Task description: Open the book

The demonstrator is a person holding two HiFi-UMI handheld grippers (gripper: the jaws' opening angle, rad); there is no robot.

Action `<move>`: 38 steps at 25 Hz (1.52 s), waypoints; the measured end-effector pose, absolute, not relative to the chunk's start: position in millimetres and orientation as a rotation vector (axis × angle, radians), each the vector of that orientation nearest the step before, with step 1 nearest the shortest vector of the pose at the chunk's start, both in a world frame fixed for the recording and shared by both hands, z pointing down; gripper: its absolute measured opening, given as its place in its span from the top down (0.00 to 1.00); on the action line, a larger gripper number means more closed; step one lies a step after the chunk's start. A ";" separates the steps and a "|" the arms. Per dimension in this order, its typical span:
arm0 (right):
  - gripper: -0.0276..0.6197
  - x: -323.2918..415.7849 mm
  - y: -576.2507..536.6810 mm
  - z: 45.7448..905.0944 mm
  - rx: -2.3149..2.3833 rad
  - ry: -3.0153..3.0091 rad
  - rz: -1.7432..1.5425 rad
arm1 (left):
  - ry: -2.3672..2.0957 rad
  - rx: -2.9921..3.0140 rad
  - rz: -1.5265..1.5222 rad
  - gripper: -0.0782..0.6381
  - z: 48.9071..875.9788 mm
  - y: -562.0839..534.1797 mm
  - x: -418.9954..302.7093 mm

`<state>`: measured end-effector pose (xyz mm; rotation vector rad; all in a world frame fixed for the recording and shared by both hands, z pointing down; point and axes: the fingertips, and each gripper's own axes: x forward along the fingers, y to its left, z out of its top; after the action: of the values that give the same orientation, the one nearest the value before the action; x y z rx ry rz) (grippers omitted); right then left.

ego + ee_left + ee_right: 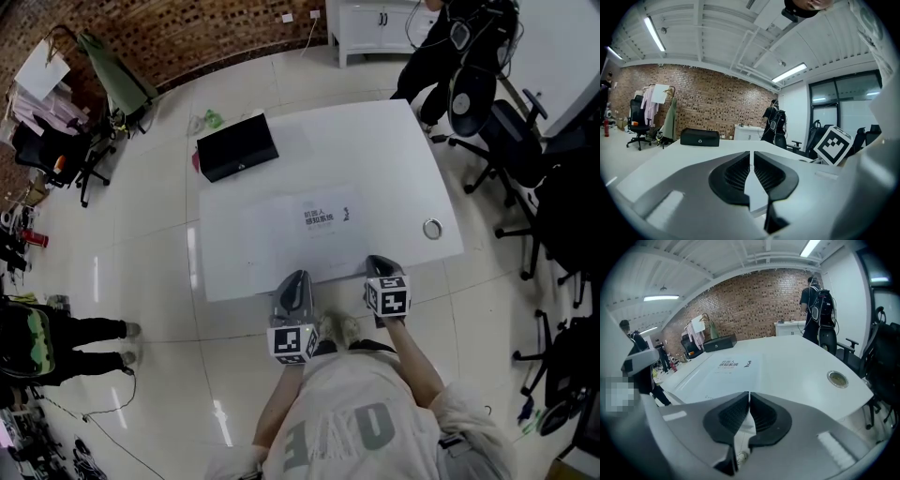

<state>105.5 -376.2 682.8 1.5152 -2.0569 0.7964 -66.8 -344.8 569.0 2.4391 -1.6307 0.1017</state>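
Seen from the head view, at 8 o'clock a bystander [56, 339] is standing on the tiled floor, half cut off by the picture's left edge. A black box [236, 147] is sitting on the 11 o'clock corner of the white table [403, 159].

The book [305, 234] is lying flat and closed at the middle of the table, cover up. Its cover is as white as the tabletop, so its edges are showing only as faint lines, and where its near edge ends is hard to make out. A small block of dark print is sitting at the cover's centre, too small to read.

The left gripper [296, 277] is hovering at the table's 6 o'clock edge. In the left gripper view [751, 153] its claw is standing narrow, the ribbed pads [736, 174] nearly meeting with nothing between them. The right gripper [376, 261] is sitting just beside it at 5 o'clock. Its own view [749, 397] is showing the claw closed to a slit and holding nothing, with the book [731, 365] ahead at 11 o'clock. Whether either tip is touching the table cannot be told.

A round metal grommet [432, 228] is sitting near the 3 o'clock edge. At 1 o'clock a person in black [441, 47] is standing partly hidden behind hanging gear.
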 end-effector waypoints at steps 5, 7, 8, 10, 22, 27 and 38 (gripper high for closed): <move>0.94 91.2 -376.7 643.8 1.507 -2.145 0.758 | -1.589 2.466 0.099 0.83 568.4 -348.1 -55.8; 0.94 83.6 -377.2 628.0 1.498 -2.192 0.760 | -1.530 2.491 0.117 0.74 572.6 -349.2 -45.9; 0.95 79.7 -377.9 620.9 1.490 -2.216 0.759 | -1.498 2.508 0.132 0.68 576.1 -349.5 -39.9; 0.95 72.2 -379.7 608.2 1.472 -2.257 0.745 | -1.463 2.550 0.170 0.65 582.5 -349.6 -30.3; 0.95 37.1 -380.4 572.0 1.402 -2.380 0.726 | -1.205 2.691 0.360 0.60 611.7 -342.2 9.8; 0.95 18.1 -381.4 557.3 1.362 -2.432 0.718 | -1.277 2.727 0.348 0.60 603.0 -352.3 9.8; 0.95 -3.2 -381.2 546.7 1.342 -2.485 0.731 | -1.492 2.752 0.412 0.77 588.7 -364.8 -5.1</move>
<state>-3.2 -381.2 546.7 1.3421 -2.4854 0.7315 -5.1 -364.8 588.7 2.7520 -1.4917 0.4119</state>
